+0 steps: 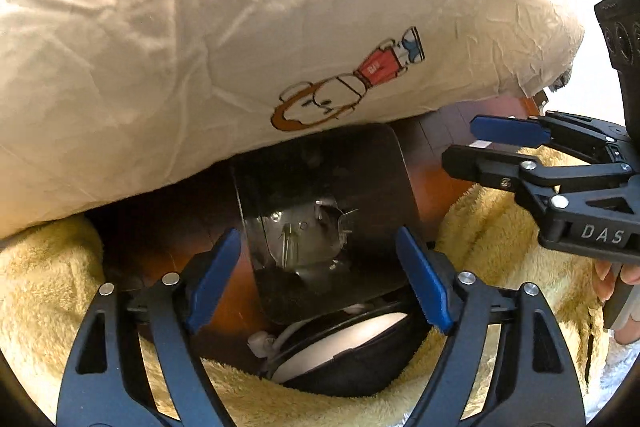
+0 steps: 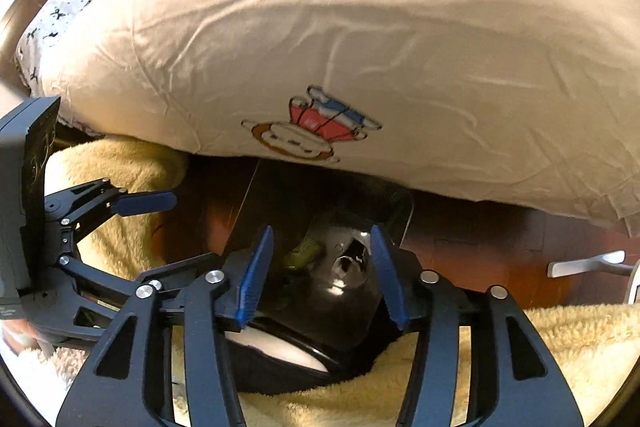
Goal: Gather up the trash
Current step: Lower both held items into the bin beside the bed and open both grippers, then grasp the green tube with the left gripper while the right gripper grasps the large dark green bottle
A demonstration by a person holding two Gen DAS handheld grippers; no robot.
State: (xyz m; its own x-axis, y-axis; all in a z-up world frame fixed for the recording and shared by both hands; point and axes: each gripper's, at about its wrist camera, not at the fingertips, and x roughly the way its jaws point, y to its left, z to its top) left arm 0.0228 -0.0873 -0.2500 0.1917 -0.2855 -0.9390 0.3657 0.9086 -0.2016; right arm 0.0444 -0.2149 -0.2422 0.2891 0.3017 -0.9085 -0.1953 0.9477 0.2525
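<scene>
Both grippers, left [image 1: 320, 279] and right [image 2: 320, 275], hang released over the black bag [image 1: 320, 195] at frame centre; nothing held, collecting apparently unfinished.

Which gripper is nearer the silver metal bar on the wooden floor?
Right. In the right wrist view the right gripper is left of the silver metal bar; the left gripper is farther left still, over the yellow blanket.

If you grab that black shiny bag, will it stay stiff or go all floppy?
Probably floppy: the black bag looks like thin glossy film, creased and sagging around the trash inside. It may be slippery, since light glints off it. It seems light, as only small scraps show in it.
</scene>
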